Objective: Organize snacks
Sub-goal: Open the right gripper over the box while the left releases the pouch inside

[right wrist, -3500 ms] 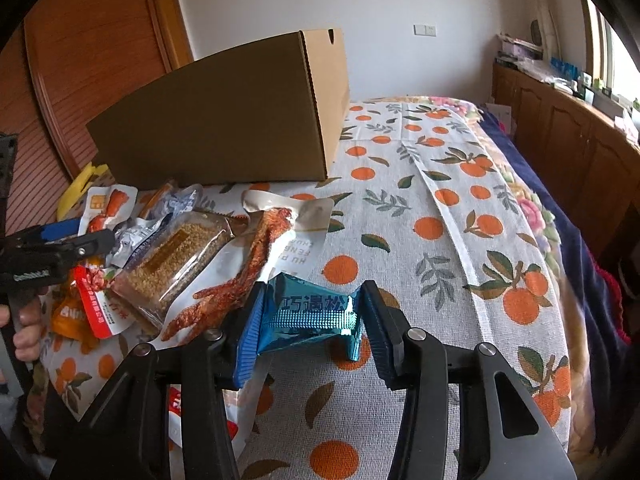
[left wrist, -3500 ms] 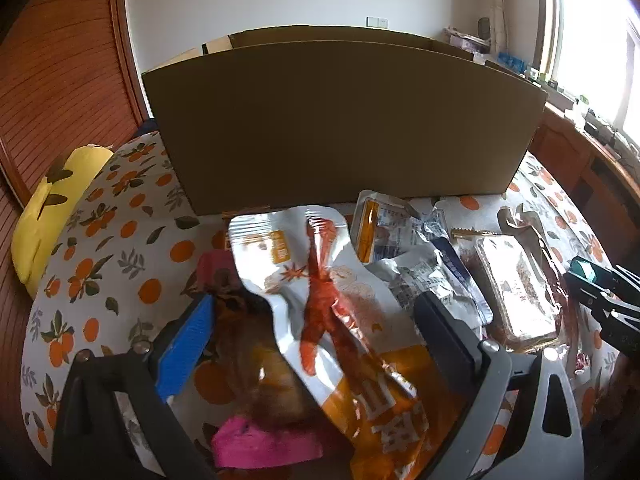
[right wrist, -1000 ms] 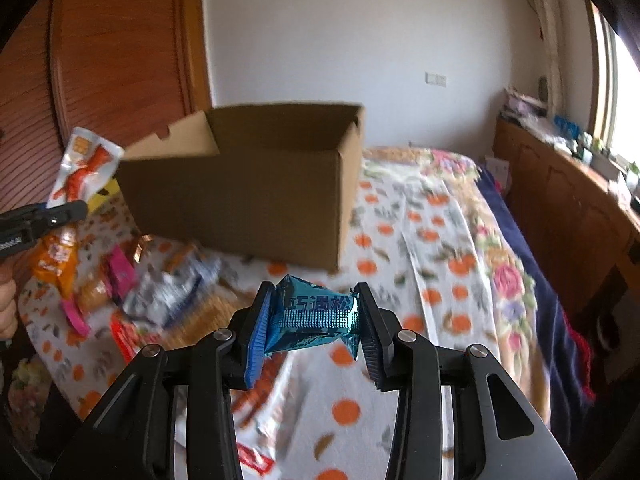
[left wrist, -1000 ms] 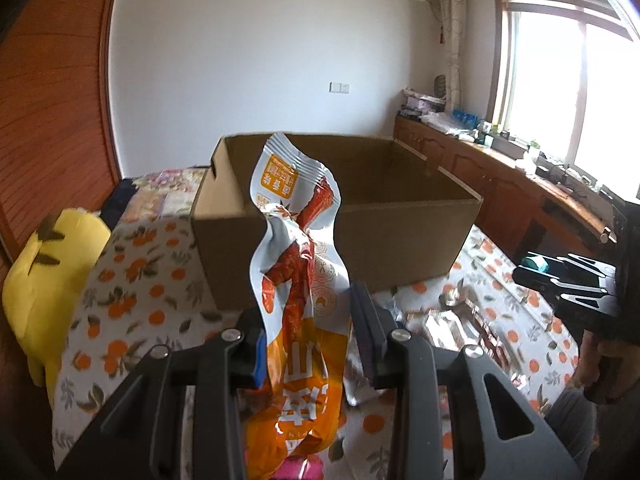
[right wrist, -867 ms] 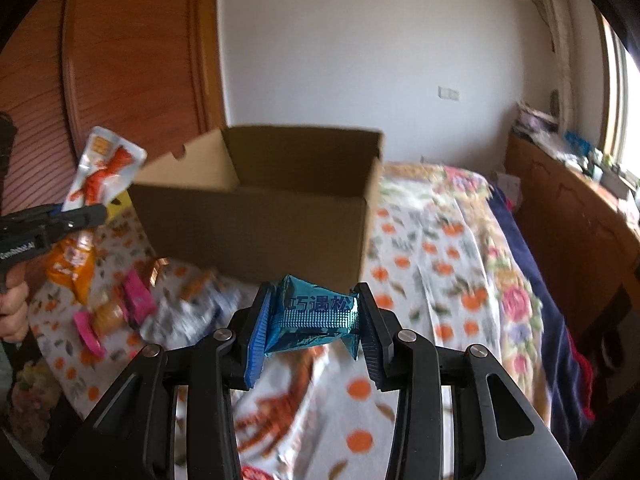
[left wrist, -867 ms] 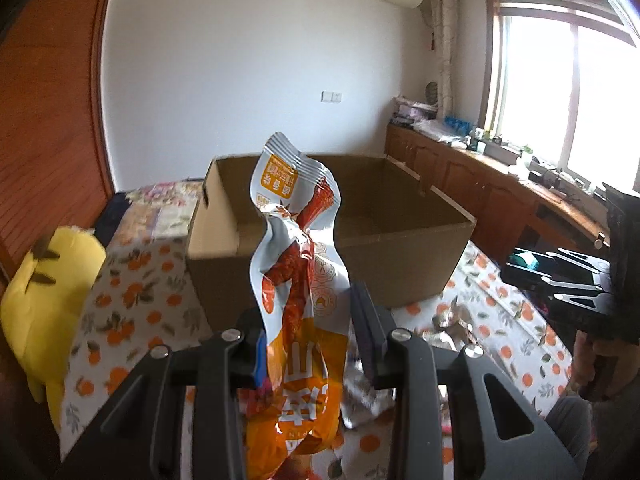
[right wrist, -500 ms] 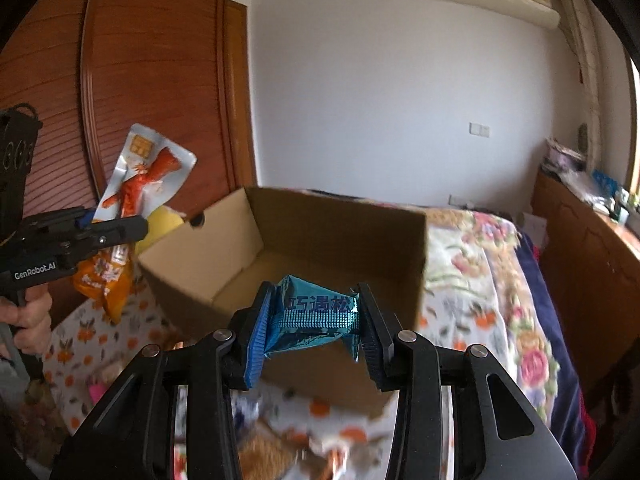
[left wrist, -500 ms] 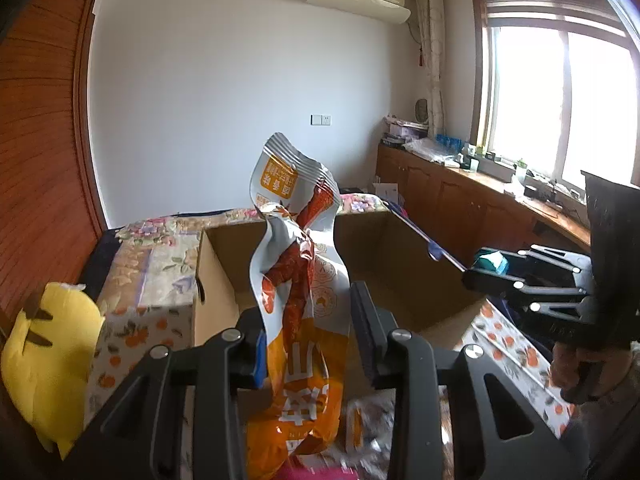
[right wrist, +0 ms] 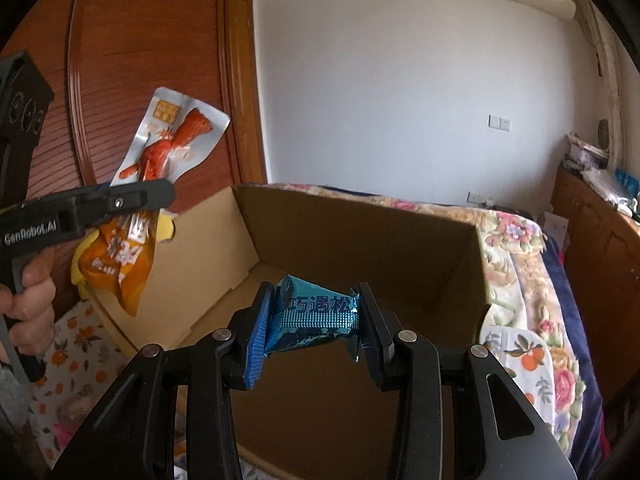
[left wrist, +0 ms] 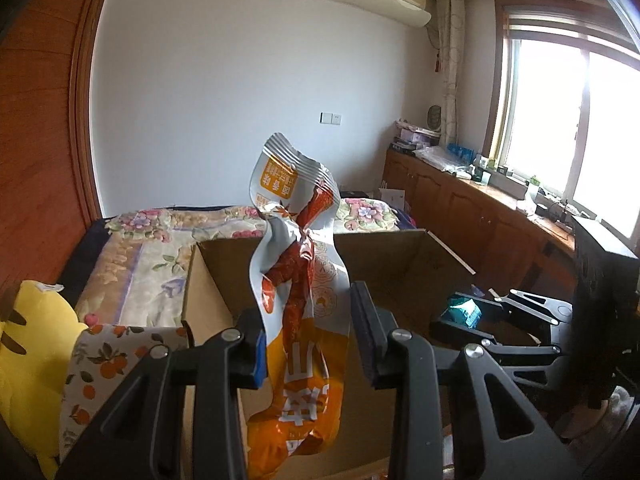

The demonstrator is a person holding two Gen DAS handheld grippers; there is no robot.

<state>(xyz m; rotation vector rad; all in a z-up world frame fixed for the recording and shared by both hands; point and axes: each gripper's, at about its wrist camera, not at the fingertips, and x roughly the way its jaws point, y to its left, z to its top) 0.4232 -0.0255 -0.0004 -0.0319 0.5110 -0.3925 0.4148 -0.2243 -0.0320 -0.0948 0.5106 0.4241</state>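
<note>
My left gripper (left wrist: 308, 344) pinches the orange chicken-foot pouch (left wrist: 298, 300) over the cardboard box (right wrist: 360, 236)'s left edge; my right gripper (right wrist: 310, 328) clamps the teal snack packet (right wrist: 316, 312) above the interior. Released now, the floppy pouch might catch the rim and fall outside.

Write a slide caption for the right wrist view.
Right gripper holds a blue snack packet above the open cardboard box.
</note>
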